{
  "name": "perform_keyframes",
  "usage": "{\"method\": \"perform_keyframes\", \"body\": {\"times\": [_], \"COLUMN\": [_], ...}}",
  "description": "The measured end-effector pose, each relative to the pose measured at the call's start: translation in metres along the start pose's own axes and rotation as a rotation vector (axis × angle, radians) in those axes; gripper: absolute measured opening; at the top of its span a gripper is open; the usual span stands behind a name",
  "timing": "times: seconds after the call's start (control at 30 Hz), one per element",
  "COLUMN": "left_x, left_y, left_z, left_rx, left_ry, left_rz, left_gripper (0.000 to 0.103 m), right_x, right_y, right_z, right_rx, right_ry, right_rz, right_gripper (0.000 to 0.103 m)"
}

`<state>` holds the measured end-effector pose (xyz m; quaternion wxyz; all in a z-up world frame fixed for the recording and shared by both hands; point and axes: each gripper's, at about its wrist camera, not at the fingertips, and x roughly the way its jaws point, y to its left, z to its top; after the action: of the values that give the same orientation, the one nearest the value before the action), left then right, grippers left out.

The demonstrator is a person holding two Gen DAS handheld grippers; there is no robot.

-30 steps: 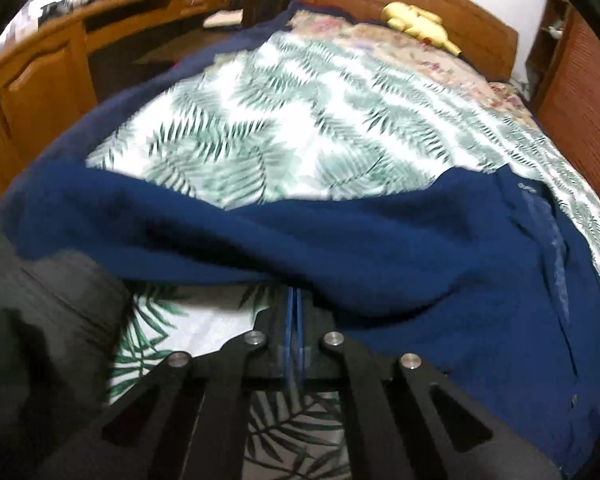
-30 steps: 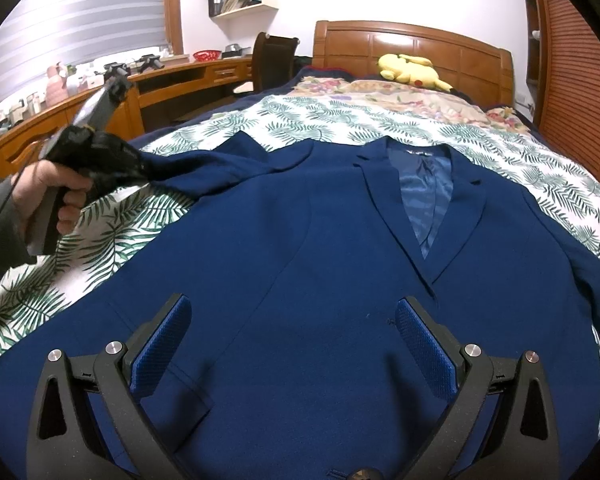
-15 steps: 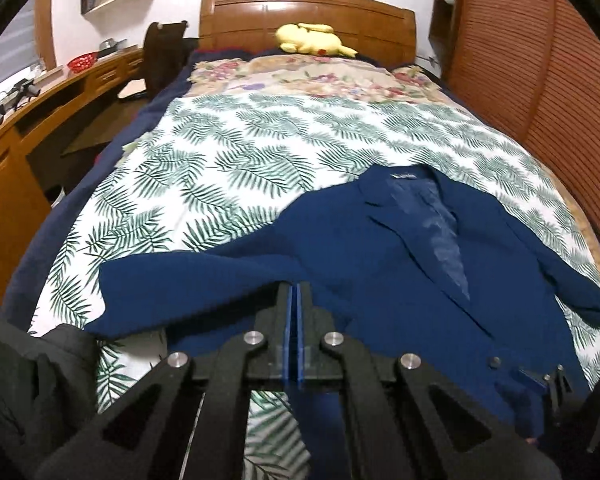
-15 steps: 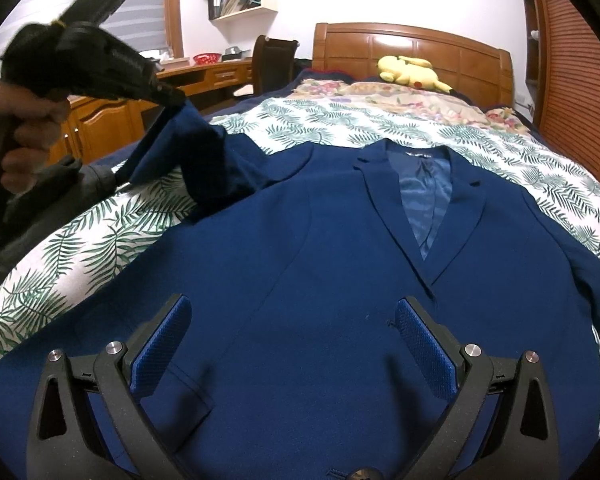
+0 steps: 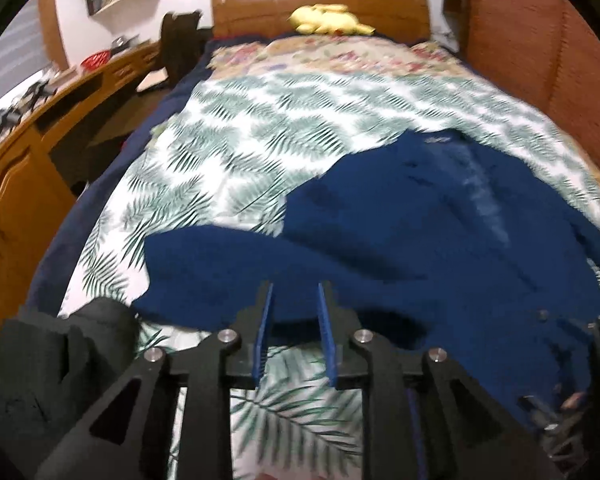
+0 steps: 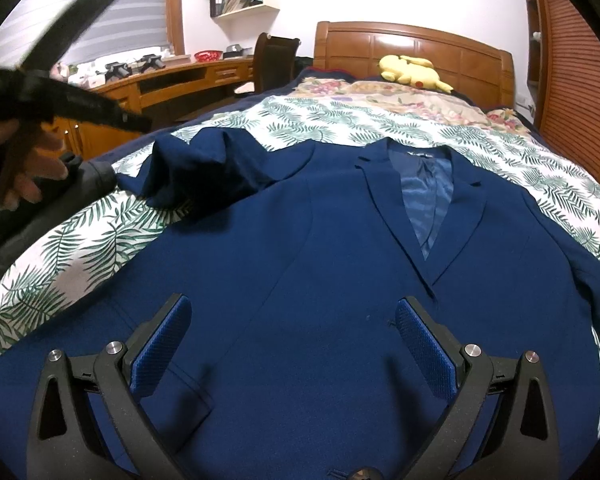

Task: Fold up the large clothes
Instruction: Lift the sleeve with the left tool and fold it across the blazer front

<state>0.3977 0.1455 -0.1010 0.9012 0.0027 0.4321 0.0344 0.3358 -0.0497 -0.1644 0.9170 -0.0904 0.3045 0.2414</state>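
A navy blue suit jacket [image 6: 320, 280] lies face up on the bed, collar toward the headboard; it also shows in the left wrist view [image 5: 440, 240]. Its left sleeve [image 6: 204, 172] lies crumpled and folded inward near the shoulder, seen too in the left wrist view [image 5: 228, 272]. My left gripper [image 5: 294, 300] is open a little and empty, just above the sleeve's edge. It also shows in the right wrist view [image 6: 140, 122], raised to the left of the jacket. My right gripper [image 6: 292, 340] is wide open and empty, hovering over the jacket's lower front.
The bed has a palm-leaf sheet [image 6: 100, 240] and a wooden headboard [image 6: 412, 48] with a yellow plush toy [image 6: 412, 72]. A wooden desk [image 6: 180, 80] and chair [image 6: 276, 60] stand on the left. A dark garment [image 5: 60, 360] lies at the bed's left edge.
My left gripper lifted the sleeve, carried it inward toward the jacket, then opened and let it drop. The right gripper has not moved.
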Motion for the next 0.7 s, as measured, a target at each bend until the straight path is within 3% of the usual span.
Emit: {"method": "perform_keyframes", "body": {"times": [0.37, 0.7], "left_x": [0.100, 0.121], "left_y": [0.055, 0.061], "left_z": [-0.018, -0.021], "left_rx": [-0.150, -0.189], "left_ry": [0.158, 0.148], "left_rz": [0.057, 0.075], "left_gripper": [0.024, 0.024], "right_x": [0.003, 0.003], "right_y": [0.002, 0.002], "right_z": [-0.001, -0.001], "right_rx": [-0.014, -0.014], "right_ry": [0.009, 0.014], "right_rz": [0.003, 0.010], "right_gripper": [0.103, 0.103]}}
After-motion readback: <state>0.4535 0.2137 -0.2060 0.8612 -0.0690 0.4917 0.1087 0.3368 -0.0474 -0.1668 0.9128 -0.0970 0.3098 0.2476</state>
